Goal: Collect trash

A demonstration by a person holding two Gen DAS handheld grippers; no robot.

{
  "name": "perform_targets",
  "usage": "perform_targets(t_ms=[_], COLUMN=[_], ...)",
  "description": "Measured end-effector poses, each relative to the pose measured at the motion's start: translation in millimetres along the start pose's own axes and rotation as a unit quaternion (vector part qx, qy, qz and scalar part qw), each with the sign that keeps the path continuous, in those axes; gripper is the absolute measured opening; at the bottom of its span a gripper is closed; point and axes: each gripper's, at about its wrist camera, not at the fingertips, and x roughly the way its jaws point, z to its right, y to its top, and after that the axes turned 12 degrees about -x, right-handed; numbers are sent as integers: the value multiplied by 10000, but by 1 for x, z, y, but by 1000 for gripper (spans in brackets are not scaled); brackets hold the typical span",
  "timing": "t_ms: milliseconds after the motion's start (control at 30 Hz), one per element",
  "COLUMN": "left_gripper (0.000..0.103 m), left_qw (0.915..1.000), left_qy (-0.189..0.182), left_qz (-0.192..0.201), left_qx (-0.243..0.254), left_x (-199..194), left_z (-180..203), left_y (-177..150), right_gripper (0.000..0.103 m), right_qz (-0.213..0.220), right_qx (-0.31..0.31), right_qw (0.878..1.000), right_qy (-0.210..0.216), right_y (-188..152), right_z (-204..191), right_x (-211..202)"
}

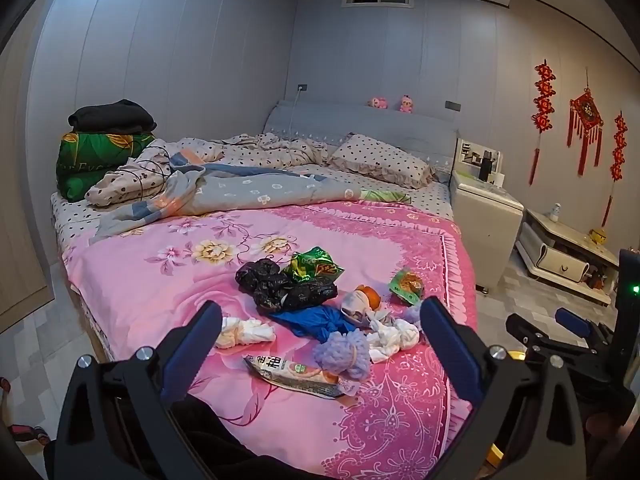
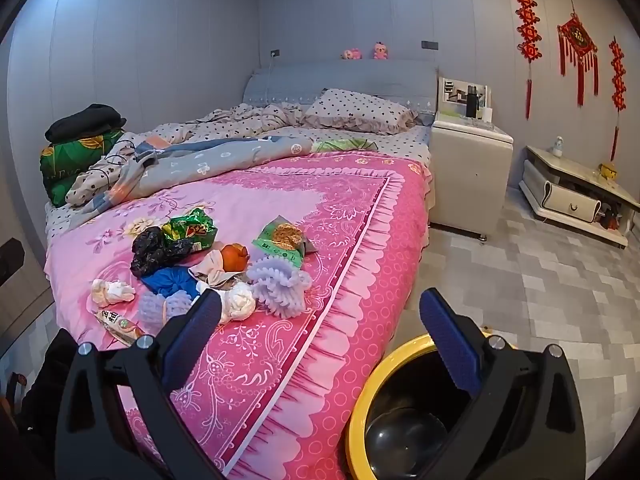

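Note:
A heap of trash lies on the pink floral bedspread (image 1: 168, 288): a black plastic bag (image 1: 280, 286), a green snack wrapper (image 1: 314, 266), a blue bag (image 1: 320, 320), an orange (image 1: 370, 296), white crumpled tissues (image 1: 244, 330), a lilac foam net (image 1: 340, 354) and a flat printed packet (image 1: 294, 376). My left gripper (image 1: 320, 356) hovers open over the near edge of the heap, touching nothing. My right gripper (image 2: 320, 336) is open too, above the bed's corner and a yellow-rimmed black bin (image 2: 400, 412) on the floor. The same heap (image 2: 208, 272) shows left of it.
Rumpled quilts (image 1: 248, 188), pillows and a folded green blanket (image 1: 96, 156) fill the far half of the bed. A white nightstand (image 2: 468, 168) and a low cabinet (image 2: 576, 196) stand to the right, with tiled floor (image 2: 540, 280) between them and the bin.

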Motion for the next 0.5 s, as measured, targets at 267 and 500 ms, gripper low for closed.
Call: perform_targets(t_ms=[267,500], left_gripper=[96,96], left_qw=[10000,10000], left_qy=[9,12], left_qz=[-18,-30], left_qx=[-1,-5], left_x=[2,2], left_z=[3,2], left_y=[0,0], right_gripper=[95,95], right_qz=[-24,-82], right_qx=[15,39], right_qw=[10000,9999], right_qy=[16,71], right_y=[1,-2], right_z=[2,1], right_x=[3,8])
